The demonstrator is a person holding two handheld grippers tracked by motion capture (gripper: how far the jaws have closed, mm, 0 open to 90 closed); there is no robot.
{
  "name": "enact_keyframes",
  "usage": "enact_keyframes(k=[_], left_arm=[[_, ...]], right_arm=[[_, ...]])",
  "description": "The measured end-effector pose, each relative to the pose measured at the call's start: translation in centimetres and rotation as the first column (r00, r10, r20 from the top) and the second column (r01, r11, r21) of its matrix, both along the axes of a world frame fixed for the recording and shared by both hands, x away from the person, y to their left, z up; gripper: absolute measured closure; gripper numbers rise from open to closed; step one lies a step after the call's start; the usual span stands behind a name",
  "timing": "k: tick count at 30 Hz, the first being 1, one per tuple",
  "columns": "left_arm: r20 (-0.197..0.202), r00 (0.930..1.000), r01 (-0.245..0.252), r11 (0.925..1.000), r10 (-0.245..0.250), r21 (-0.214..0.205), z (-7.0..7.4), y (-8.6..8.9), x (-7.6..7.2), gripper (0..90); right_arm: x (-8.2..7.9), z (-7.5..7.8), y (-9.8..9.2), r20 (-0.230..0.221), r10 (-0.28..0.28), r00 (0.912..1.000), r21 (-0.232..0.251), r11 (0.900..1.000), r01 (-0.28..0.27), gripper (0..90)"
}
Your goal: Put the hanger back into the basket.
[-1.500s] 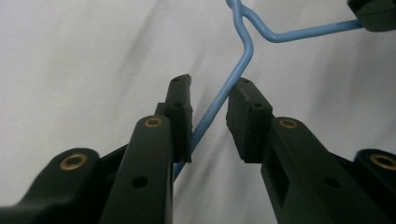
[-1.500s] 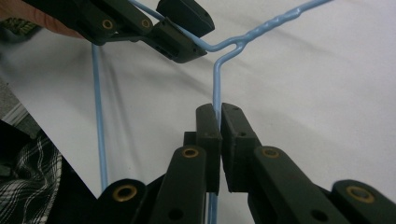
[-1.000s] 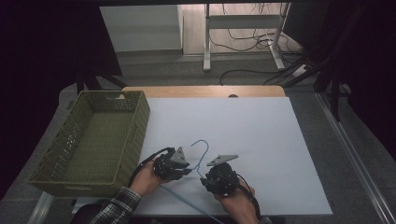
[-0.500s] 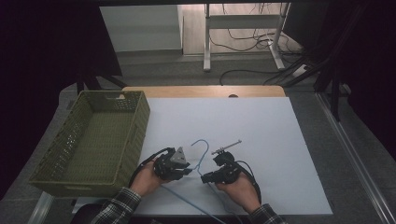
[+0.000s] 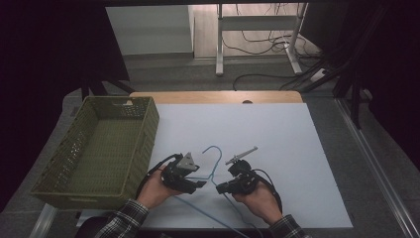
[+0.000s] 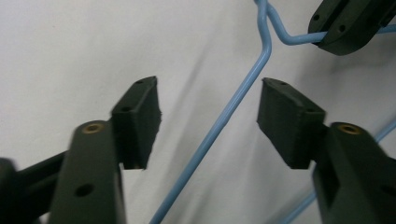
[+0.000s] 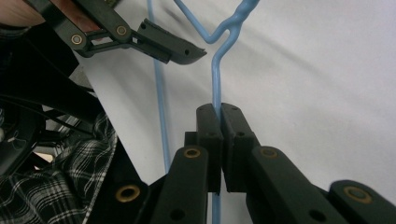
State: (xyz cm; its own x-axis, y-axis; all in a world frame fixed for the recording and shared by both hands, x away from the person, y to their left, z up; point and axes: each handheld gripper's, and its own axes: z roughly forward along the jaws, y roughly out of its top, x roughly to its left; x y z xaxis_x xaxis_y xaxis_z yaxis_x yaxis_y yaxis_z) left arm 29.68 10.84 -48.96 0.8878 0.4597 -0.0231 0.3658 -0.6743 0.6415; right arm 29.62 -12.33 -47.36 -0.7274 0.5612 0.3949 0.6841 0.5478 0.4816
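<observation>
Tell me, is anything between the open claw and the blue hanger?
Nothing visible. The left claw is open, and the hanger wire already runs through the gap between its jaws over bare table. The right claw is shut on another part of the wire.

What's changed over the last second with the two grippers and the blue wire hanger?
The right gripper has rolled over in the hand: its grey plate faced up a second ago, and its jaws now clamp one arm of the blue wire hanger near the neck. The left gripper stayed put, open, its jaws straddling the hanger's other arm. The hanger and the green basket haven't visibly moved.
</observation>
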Motion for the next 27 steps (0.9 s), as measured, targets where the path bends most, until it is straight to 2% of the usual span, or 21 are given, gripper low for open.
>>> enact_keyframes(k=[1,4,10,11,12,15,16,17,19,20,23,24,25,26,27], left_arm=[[0.0,1.0,0.0,1.0,0.0,0.0,0.0,0.0,0.0,35.9],[-0.025,0.9997,-0.001,0.9994,0.0,-0.034,0.9,0.0,-0.3,31.7],[-0.03,0.9993,0.02,0.9991,-0.021,-0.037,2.3,0.1,-0.9,23.4],[-0.04,0.9989,0.021,0.9985,-0.023,-0.051,2.9,0.1,-1.2,22.1],[-0.04,0.9989,0.021,0.9985,-0.023,-0.051,2.9,0.1,-1.2,21.8],[-0.04,0.9983,0.042,0.9986,-0.043,-0.031,3.7,0.3,-1.4,19.7],[-0.04,0.9983,0.042,0.9986,-0.043,-0.031,3.7,0.3,-1.4,19.3],[-0.045,0.9975,0.052,0.9983,-0.053,-0.025,3.8,0.3,-1.4,18.5],[-0.045,0.9962,0.074,0.9971,-0.074,-0.016,4.0,0.4,-1.5,21.5],[-0.045,0.996,0.077,0.997,-0.078,-0.008,4.2,0.4,-1.6,21.5],[-0.075,0.9888,0.127,0.9913,-0.129,-0.033,4.7,0.5,-1.6,31.3],[-0.075,0.9888,0.127,0.9913,-0.129,-0.033,4.7,0.5,-1.6,34.2],[-0.098,0.9836,0.148,0.988,-0.152,-0.045,4.8,0.3,-1.6,37.9],[-0.098,0.9836,0.148,0.988,-0.152,-0.045,4.8,0.3,-1.6,41.3],[-0.118,0.9769,0.174,0.9837,-0.178,-0.046,5.0,0.1,-1.5,42.8]], right_arm=[[0.0,0.0,0.0,0.0,0.0,1.0,0.0,1.0,0.0,87.7],[-0.2,0.9,-0.3,0.025,0.023,0.9994,0.007,0.9997,-0.024,87.7],[-0.6,2.3,-0.9,0.077,0.057,0.9954,0.012,0.9982,-0.058,87.8],[-0.8,2.9,-1.3,0.103,0.073,0.992,0.006,0.9972,-0.074,87.8],[-0.8,2.9,-1.3,0.103,0.073,0.992,0.006,0.9972,-0.074,87.8],[-1.1,4.3,-2.2,0.15,0.102,0.9834,0.003,0.9946,-0.103,87.8],[-1.1,4.3,-2.2,0.15,0.102,0.9834,0.003,0.9946,-0.103,87.8],[-1.3,5.0,-2.6,0.173,0.116,0.9781,-0.011,0.9933,-0.115,87.8],[-1.4,5.6,-3.0,0.189,0.141,0.9718,-0.02,0.9901,-0.139,87.8],[-1.4,5.6,-3.0,0.189,0.141,0.9718,-0.02,0.9901,-0.139,87.8],[-1.5,6.2,-3.7,0.202,0.194,0.9598,-0.045,0.9809,-0.189,87.7],[-1.5,6.2,-3.7,0.202,0.194,0.9598,-0.045,0.9809,-0.189,87.7],[-1.7,6.4,-3.8,0.206,0.214,0.9548,-0.055,0.9768,-0.207,87.7],[-1.7,6.5,-3.9,0.209,0.223,0.9521,-0.058,0.9748,-0.215,87.7],[-1.8,6.5,-4.0,0.209,0.228,0.951,-0.058,0.9737,-0.22,87.7]])
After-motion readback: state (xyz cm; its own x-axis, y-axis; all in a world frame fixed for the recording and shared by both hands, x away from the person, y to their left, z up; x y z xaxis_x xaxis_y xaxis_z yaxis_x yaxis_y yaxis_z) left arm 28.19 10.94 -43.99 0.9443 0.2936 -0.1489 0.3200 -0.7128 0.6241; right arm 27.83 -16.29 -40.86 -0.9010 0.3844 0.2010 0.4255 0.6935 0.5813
